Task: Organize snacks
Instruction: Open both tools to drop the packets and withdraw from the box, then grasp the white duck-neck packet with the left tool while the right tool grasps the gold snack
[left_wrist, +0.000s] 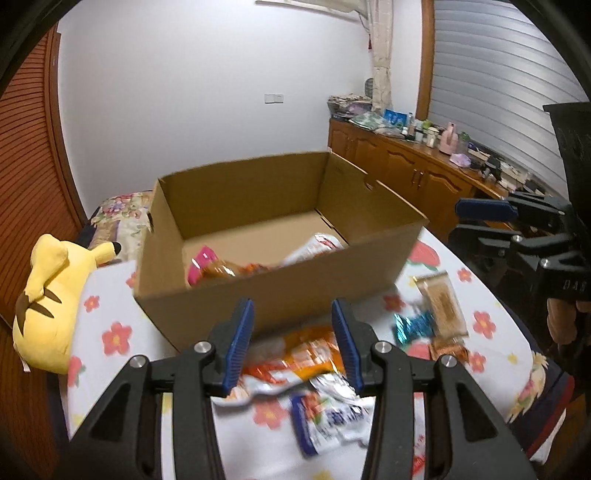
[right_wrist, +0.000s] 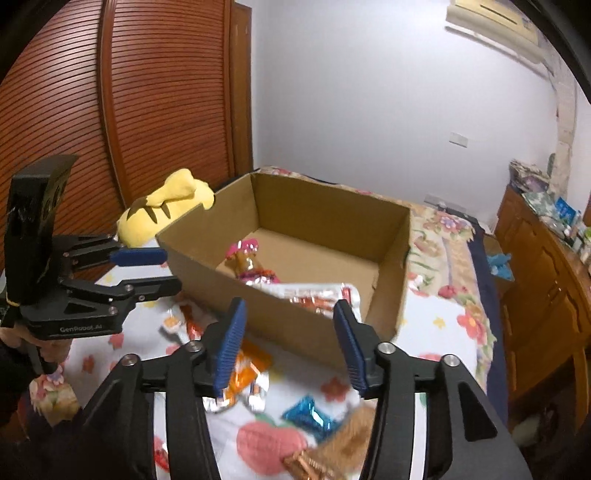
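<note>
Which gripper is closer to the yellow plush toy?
Left. The left gripper hangs just in front of the yellow plush toy, beside the cardboard box. The right gripper sits across the box, farther away.

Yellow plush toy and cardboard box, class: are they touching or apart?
Apart. In the left wrist view the yellow plush toy lies left of the cardboard box, with a strip of flowered sheet plainly visible between them.

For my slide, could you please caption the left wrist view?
Open left gripper hovers over loose snack packets before a cardboard box on a floral bedsheet.
</note>
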